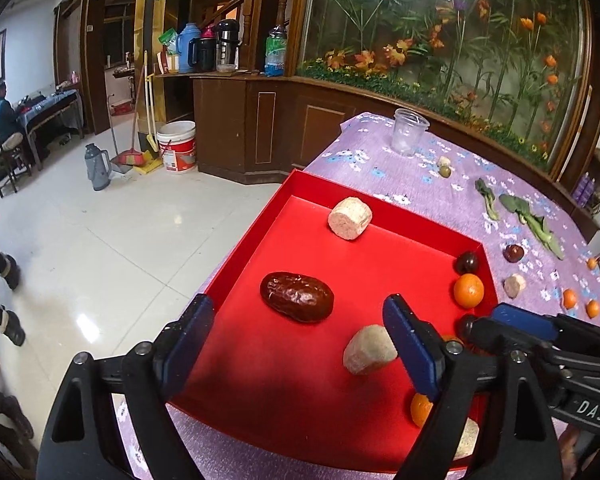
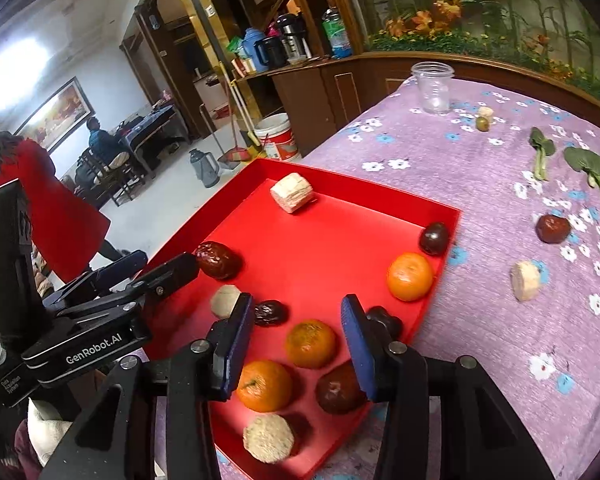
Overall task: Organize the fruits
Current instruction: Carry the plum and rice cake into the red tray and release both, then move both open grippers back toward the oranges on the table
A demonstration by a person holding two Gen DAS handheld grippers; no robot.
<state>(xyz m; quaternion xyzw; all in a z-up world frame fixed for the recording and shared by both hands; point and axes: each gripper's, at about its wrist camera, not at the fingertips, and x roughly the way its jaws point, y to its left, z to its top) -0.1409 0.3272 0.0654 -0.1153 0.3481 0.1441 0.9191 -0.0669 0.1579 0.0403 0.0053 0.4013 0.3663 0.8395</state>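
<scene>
**Both grippers open over the red tray**

Blue-padded jaws of the right gripper [image 2: 296,344] stand apart, holding nothing, above an orange [image 2: 310,343] in the red tray [image 2: 440,280]. Left gripper [image 1: 300,344] also gapes empty, over a brown date [image 1: 297,297]. More oranges [image 1: 570,298] lie on the purple tablecloth [image 2: 480,160].

The tray [image 2: 236,200] sits at the table's [image 2: 480,320] left edge holding oranges [image 2: 410,276], dates [image 2: 219,260] and cakes [image 2: 292,192], while a cup [image 2: 433,87] stands far and greens [image 2: 592,172] lie right.
</scene>
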